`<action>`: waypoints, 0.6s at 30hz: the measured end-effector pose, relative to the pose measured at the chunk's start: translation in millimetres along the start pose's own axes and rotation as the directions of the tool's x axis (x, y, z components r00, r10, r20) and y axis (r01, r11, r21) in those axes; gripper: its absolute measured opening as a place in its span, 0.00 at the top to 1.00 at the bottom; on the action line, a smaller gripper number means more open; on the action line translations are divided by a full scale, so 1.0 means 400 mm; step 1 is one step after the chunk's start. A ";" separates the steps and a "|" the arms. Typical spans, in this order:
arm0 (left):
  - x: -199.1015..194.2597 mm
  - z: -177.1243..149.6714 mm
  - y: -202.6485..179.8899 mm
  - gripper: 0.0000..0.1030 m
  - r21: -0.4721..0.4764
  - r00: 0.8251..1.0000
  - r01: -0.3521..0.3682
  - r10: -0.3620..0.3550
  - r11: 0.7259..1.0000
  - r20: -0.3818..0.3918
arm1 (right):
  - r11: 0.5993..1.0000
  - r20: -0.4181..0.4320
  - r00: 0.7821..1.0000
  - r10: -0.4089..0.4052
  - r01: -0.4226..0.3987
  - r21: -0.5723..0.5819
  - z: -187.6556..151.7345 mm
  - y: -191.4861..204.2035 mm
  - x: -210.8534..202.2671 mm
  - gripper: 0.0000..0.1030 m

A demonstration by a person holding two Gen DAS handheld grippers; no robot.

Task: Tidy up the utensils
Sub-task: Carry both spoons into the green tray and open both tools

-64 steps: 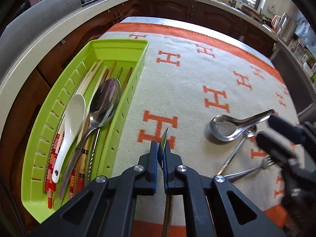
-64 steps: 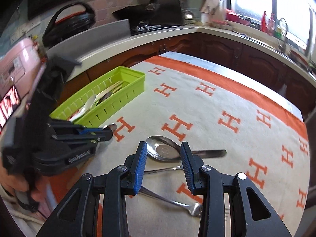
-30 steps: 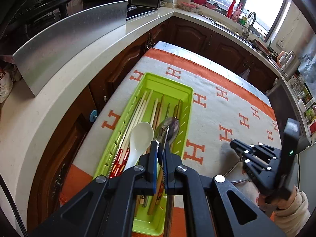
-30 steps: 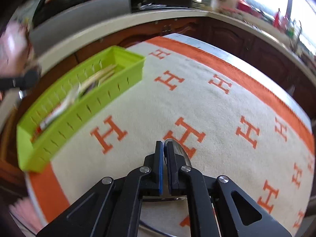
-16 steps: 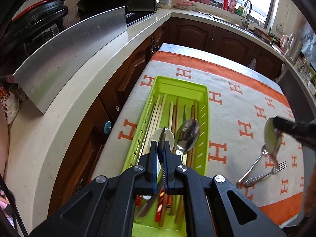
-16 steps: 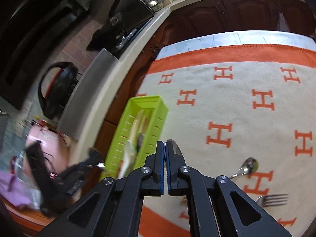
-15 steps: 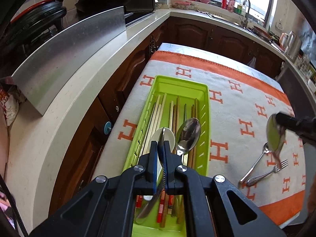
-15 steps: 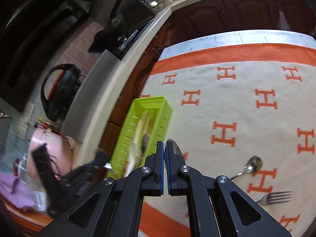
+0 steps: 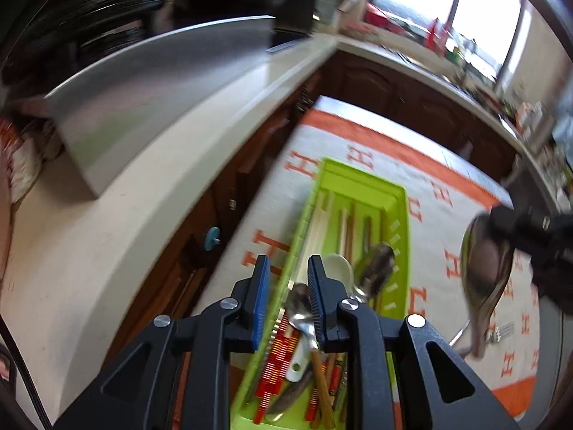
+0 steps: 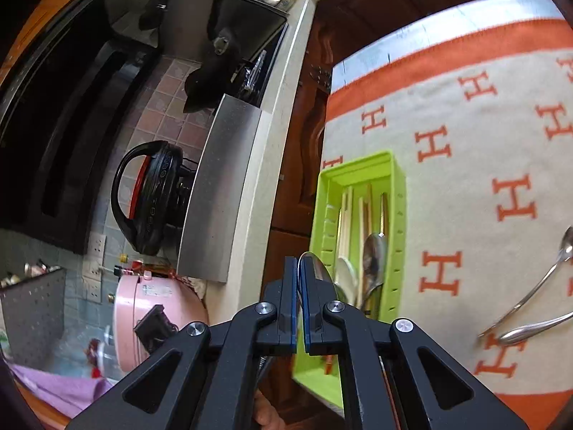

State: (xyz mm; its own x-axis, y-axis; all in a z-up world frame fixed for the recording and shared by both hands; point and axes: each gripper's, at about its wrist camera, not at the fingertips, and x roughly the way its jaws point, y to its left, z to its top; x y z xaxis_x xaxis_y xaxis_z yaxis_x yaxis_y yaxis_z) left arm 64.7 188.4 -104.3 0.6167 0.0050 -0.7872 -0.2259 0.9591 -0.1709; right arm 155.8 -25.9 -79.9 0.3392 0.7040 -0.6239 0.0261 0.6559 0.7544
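Observation:
A green utensil tray (image 9: 401, 211) lies on the orange-and-cream cloth and holds chopsticks, a white spoon (image 9: 336, 268) and metal spoons. My left gripper (image 9: 286, 286) is open above the tray's near end, over a small metal spoon (image 9: 301, 308) lying in the tray. My right gripper (image 10: 298, 286) is shut on a large metal spoon (image 10: 318, 272) and holds it in the air near the tray (image 10: 397, 215). The spoon also shows in the left wrist view (image 9: 483, 272).
A spoon (image 10: 537, 283) and another metal utensil (image 10: 537, 326) lie on the cloth (image 10: 483, 136) right of the tray. A fork (image 9: 501, 329) shows in the left wrist view. A counter (image 9: 125, 215) with a steel panel, a cooker and a pink appliance (image 10: 143, 308) runs left of the table.
My left gripper has opened and its spoon now lies in the tray. My right gripper has carried the large spoon over toward the tray.

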 end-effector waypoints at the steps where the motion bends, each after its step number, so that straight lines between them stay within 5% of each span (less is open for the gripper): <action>1: -0.006 0.006 0.019 0.81 -0.031 1.000 -0.005 0.005 0.999 0.012 | 1.000 -0.007 1.000 0.005 -0.005 0.012 0.001 -0.004 0.017 0.98; 9: -0.001 -0.002 0.082 0.81 -0.070 0.999 -0.046 0.047 0.996 0.017 | 0.976 -0.076 0.989 0.127 -0.111 0.187 -0.029 -0.018 0.166 0.98; 18: 0.004 -0.003 0.082 0.77 -0.039 0.999 -0.053 0.053 0.998 0.009 | 0.976 -0.017 1.000 -0.027 0.030 0.215 -0.005 -0.084 0.215 0.91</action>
State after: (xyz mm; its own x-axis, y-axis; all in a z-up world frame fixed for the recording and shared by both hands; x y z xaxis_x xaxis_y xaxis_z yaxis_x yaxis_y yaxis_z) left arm 57.2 219.6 -111.8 0.6108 0.0587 -0.7896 -0.2872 0.9457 -0.1519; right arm 182.0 13.0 -159.3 0.3224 0.6909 -0.6471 0.2379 0.6025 0.7619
